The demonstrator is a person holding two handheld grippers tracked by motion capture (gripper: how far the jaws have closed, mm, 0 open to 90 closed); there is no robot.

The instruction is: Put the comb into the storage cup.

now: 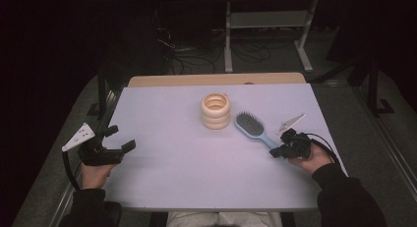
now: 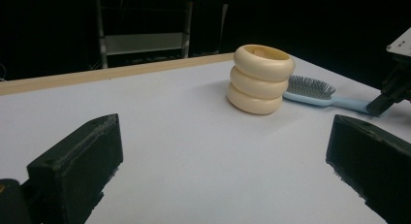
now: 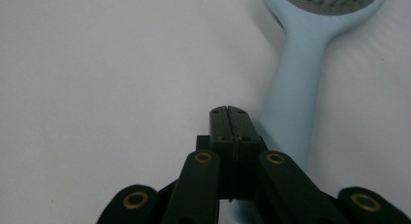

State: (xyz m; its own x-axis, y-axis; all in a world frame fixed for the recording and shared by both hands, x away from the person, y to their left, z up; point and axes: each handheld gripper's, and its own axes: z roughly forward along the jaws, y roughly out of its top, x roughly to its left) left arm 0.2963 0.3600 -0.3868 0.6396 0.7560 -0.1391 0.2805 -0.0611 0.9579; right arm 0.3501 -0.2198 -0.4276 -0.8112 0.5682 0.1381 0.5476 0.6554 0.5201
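Observation:
A light blue hairbrush (image 1: pixel 251 126) with dark bristles lies right of centre on the white table (image 1: pixel 187 158), handle toward the near right. Just left of it stands a cream holder (image 1: pixel 215 110) shaped like three stacked rings. My right gripper (image 1: pixel 274 152) is down at the handle's end, shut with nothing between its jaws. In the right gripper view the joined jaw tips (image 3: pixel 228 110) sit just left of the blue handle (image 3: pixel 300 88). My left gripper (image 1: pixel 120 138) rests at the table's left edge, open and holding nothing. Its view looks across to the holder (image 2: pixel 261 78), the brush (image 2: pixel 310 90) and the right gripper (image 2: pixel 387 95).
A wooden strip (image 1: pixel 216 79) borders the table's far edge. Beyond it on the dark floor are a metal shelf frame (image 1: pixel 268 25) and loose cables (image 1: pixel 196 52). The person's sleeves reach in from the near edge.

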